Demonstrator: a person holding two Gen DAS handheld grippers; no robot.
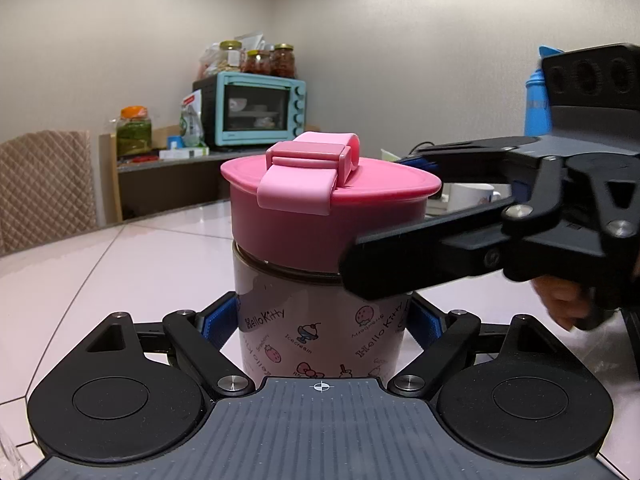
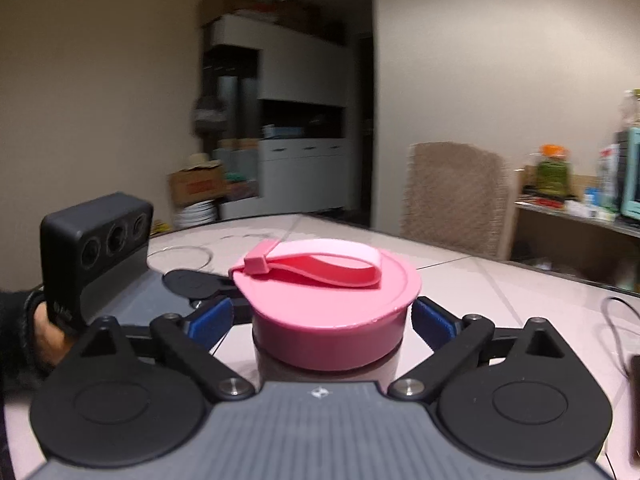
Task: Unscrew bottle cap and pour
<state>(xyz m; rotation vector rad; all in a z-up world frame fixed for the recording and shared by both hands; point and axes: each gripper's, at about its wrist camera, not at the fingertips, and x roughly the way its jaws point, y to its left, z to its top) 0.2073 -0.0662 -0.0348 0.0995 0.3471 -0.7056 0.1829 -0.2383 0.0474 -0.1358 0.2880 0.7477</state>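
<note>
A bottle (image 1: 320, 332) with a cartoon-printed body stands upright on the pale tiled table (image 1: 120, 272). My left gripper (image 1: 324, 320) is shut on that body, its blue pads (image 1: 222, 320) pressing both sides. The pink cap (image 1: 296, 220) with its strap sits on the bottle, a dark gap showing under its lower edge. My right gripper (image 2: 322, 320) comes in from the right at cap height. Its jaws straddle the cap (image 2: 328, 304), and the blue pads (image 2: 210, 320) stand a little off the cap's wall, so it is open.
A white mug (image 1: 474, 196) and a blue bottle (image 1: 536, 108) stand behind the right gripper. A teal toaster oven (image 1: 256, 110) with jars on top sits on a far shelf. A quilted chair (image 1: 44, 188) stands at the table's left edge. A cable (image 2: 616, 320) lies at right.
</note>
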